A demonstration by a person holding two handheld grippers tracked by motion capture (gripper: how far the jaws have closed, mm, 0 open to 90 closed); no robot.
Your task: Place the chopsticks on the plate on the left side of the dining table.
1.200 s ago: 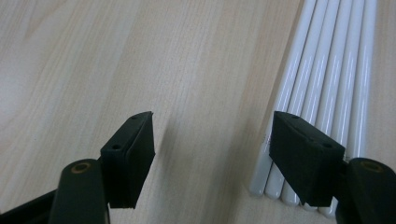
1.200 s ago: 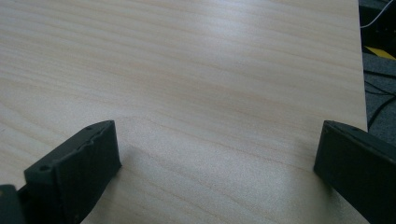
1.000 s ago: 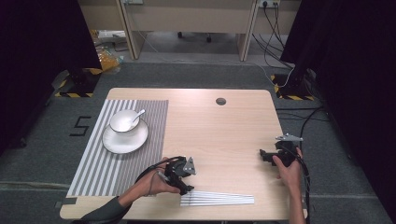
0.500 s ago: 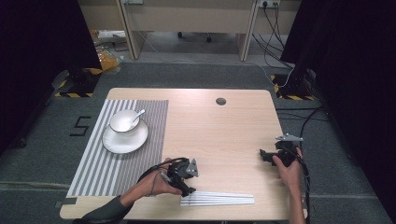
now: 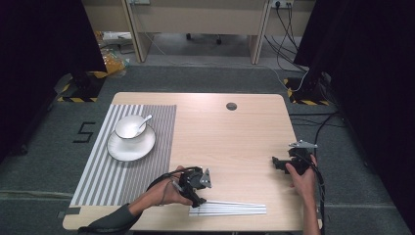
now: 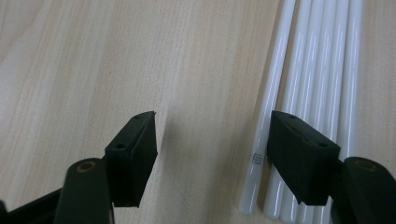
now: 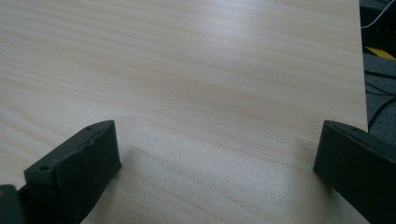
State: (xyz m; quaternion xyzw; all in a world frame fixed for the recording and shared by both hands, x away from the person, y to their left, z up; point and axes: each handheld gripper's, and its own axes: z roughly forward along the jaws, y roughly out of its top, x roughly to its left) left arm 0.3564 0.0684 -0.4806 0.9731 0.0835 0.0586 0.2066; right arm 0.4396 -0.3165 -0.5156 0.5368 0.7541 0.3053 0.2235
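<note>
Several thin white sticks [image 5: 228, 209] lie side by side near the table's front edge. My left gripper [image 5: 198, 198], held in a hand, points down at their left end. In the left gripper view the left gripper [image 6: 212, 128] stands open: its right pad [image 6: 299, 156] hovers over the sticks [image 6: 308, 70], its left pad [image 6: 135, 149] over bare wood. The leftmost stick's end lies just inside the right pad, and nothing is pinched. My right gripper [image 5: 276, 164] rests at the table's right side. In its own view the right gripper [image 7: 217, 140] is wide open over bare wood.
A grey striped placemat [image 5: 117, 171] covers the table's left part. On it stands a white plate [image 5: 122, 149] with a bowl [image 5: 128, 127] and a spoon [image 5: 144, 121]. A round cable hole [image 5: 231, 106] sits near the far edge. Cables trail on the floor at the right.
The left gripper has edged slightly to the right, toward the sticks' end. The right gripper has kept still.
</note>
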